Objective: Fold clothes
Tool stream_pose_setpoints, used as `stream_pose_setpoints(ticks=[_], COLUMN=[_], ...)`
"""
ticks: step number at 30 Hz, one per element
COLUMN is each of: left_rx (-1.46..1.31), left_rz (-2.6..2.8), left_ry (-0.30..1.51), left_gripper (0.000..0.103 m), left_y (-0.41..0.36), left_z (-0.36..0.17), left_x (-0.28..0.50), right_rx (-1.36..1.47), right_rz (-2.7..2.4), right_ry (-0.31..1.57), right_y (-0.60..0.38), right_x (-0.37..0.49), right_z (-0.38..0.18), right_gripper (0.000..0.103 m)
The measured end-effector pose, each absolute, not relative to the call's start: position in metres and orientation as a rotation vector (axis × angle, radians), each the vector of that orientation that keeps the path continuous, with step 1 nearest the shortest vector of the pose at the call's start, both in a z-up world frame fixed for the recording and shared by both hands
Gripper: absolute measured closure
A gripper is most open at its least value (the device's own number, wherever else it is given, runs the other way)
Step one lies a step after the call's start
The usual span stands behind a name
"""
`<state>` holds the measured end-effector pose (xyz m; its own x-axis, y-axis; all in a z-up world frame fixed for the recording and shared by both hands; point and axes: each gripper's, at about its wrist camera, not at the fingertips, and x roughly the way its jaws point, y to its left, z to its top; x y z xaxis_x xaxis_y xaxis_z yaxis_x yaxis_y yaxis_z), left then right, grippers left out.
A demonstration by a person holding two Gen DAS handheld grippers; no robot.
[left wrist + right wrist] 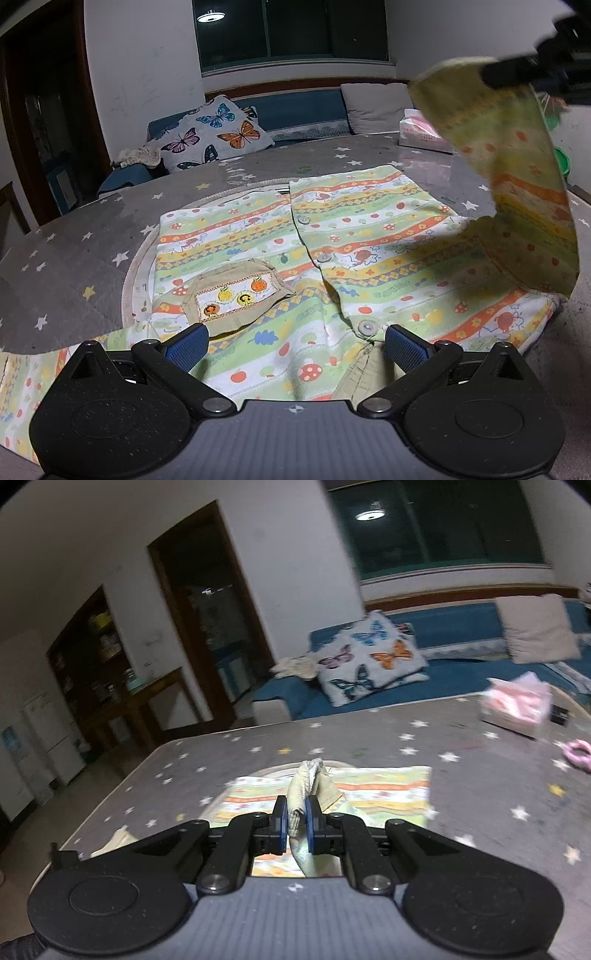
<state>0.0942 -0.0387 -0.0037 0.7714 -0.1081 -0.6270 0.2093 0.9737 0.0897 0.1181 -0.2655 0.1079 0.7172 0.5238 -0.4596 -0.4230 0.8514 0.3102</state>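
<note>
A child's striped green, orange and white shirt lies flat on the grey star-patterned table, buttons up, with a tan pocket showing fruit patches. My left gripper hovers open just above the shirt's near hem, nothing between its blue pads. My right gripper is shut on the bunched cuff of the sleeve. In the left wrist view that sleeve hangs lifted in the air at the right, held by the dark right gripper at the top right corner.
A pink tissue box stands at the table's far right, and a pink ring-shaped object lies near it. Behind the table runs a blue sofa with a butterfly cushion and a plain grey cushion. A doorway and shelves are at the left.
</note>
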Motion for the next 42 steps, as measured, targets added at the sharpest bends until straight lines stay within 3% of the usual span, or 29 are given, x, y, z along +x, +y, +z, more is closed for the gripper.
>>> stream_pose_setpoints(ticks=[17, 22, 25, 27, 42], left_rx=[0.118, 0.115, 0.112, 0.115, 0.097], left_rz=[-0.166, -0.14, -0.127, -0.121, -0.042], left_ry=[0.651, 0.652, 0.655, 0.654, 0.643], left_gripper=[0.0, 0.0, 0.0, 0.0, 0.0], left_y=[-0.019, -0.011, -0.005, -0.002, 0.029], left_z=[-0.004, -0.003, -0.002, -0.002, 0.008], left_x=[0.084, 0.081, 0.079, 0.077, 0.068], right_rx=[0.046, 0.053, 0.054, 0.052, -0.037], right_rz=[0.688, 0.732, 0.728, 0.719, 0.508], right_ry=[0.678, 0.723, 0.713, 0.701, 0.901], right_y=[-0.16, -0.154, -0.164, -0.173, -0.265], right_x=[0.117, 0.118, 0.118, 0.118, 0.096], right_z=[0.076, 0.063, 0.067, 0.071, 0.014], right_gripper=[0.094, 0.085, 0.081, 0.072, 0.071])
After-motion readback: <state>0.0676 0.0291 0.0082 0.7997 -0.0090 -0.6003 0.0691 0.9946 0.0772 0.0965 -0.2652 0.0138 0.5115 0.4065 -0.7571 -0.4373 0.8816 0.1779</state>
